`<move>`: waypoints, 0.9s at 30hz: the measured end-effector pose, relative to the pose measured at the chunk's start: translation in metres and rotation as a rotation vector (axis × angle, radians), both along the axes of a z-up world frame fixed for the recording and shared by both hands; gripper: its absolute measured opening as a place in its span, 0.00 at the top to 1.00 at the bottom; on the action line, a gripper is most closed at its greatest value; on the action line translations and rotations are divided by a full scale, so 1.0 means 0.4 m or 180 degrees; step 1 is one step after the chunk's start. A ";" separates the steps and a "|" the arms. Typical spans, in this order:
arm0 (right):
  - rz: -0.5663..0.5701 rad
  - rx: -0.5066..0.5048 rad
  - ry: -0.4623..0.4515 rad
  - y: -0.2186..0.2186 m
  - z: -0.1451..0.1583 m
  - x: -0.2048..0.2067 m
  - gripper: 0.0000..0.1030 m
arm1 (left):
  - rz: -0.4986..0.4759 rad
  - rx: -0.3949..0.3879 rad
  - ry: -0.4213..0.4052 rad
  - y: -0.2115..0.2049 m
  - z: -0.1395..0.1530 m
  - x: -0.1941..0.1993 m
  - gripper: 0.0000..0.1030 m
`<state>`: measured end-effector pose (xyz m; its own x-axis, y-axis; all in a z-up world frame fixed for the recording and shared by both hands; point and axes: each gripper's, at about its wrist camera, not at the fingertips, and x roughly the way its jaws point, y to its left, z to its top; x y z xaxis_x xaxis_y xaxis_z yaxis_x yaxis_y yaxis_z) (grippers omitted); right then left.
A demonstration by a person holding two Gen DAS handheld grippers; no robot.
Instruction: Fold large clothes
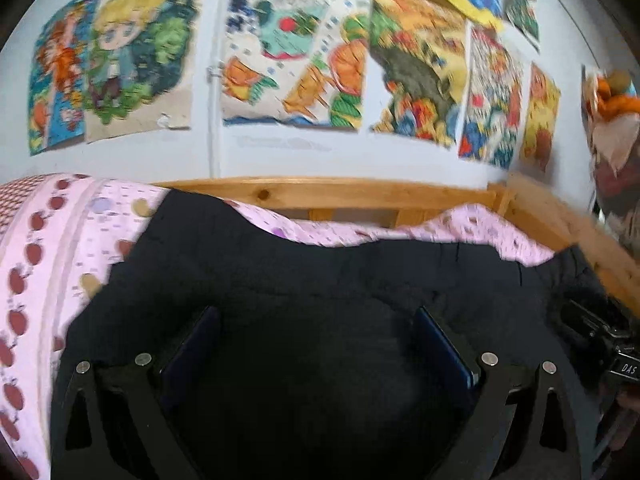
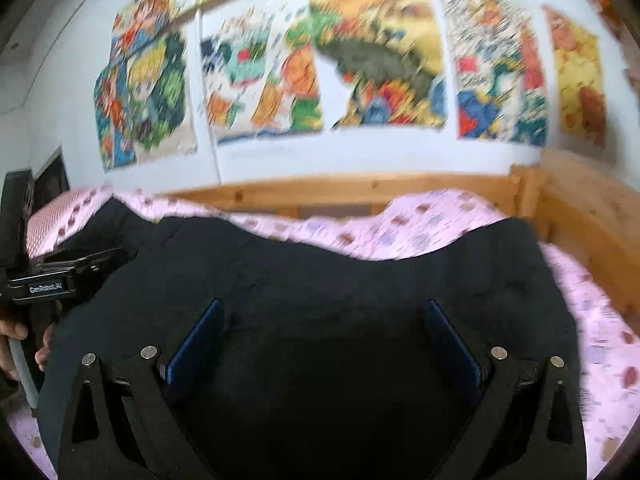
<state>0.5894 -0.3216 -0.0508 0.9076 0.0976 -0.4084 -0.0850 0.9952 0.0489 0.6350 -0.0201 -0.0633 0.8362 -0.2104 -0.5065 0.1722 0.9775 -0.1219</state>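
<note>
A large black garment (image 1: 312,280) (image 2: 320,280) of soft, matte cloth lies spread on the pink patterned bedsheet (image 1: 60,240) (image 2: 592,320), covering most of the near and middle part of the bed. Its far edge runs in an uneven wave short of the bed's far wooden rail (image 1: 320,192) (image 2: 360,188), rising higher toward the left and dipping in the middle. In the right wrist view its right side ends short of the bed's right edge, with sheet showing beyond. The cloth looks fairly flat with shallow creases; both views are blurred, so seams and sleeves cannot be made out
</note>
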 end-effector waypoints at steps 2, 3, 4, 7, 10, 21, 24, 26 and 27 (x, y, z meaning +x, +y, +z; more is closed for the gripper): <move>-0.0083 -0.0030 -0.0063 -0.022 0.018 -0.022 0.05 | 0.0073 -0.0123 -0.0034 0.035 0.018 -0.013 0.04; -0.0116 -0.0041 -0.0083 -0.036 0.027 -0.035 0.05 | 0.0125 -0.0201 -0.0053 0.060 0.029 -0.021 0.04; -0.0136 -0.0044 -0.0089 -0.046 0.031 -0.040 0.05 | 0.0156 -0.0231 -0.0060 0.073 0.034 -0.025 0.04; -0.0237 -0.0061 -0.0123 -0.082 0.050 -0.067 0.05 | 0.0303 -0.0227 -0.0078 0.121 0.050 -0.038 0.04; -0.0333 -0.0033 -0.0170 -0.122 0.068 -0.095 0.05 | 0.0413 -0.0176 -0.0016 0.169 0.054 -0.045 0.04; -0.0466 -0.0030 -0.0117 -0.207 0.064 -0.133 0.05 | 0.0545 -0.0137 0.0284 0.291 0.007 -0.061 0.04; -0.0455 0.0068 0.0034 -0.238 0.044 -0.125 0.04 | 0.0431 -0.0159 0.0397 0.305 -0.019 -0.054 0.04; -0.0412 0.0235 0.0130 -0.259 0.026 -0.113 0.04 | 0.0362 -0.0196 0.0441 0.308 -0.030 -0.050 0.04; -0.0392 0.0305 0.0187 -0.268 0.016 -0.106 0.04 | 0.0306 -0.0222 0.0482 0.310 -0.037 -0.045 0.04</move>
<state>0.5471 -0.4288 -0.0445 0.8900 0.0282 -0.4552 0.0431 0.9884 0.1455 0.6171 0.1038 -0.0781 0.7695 -0.1722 -0.6150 0.0528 0.9768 -0.2074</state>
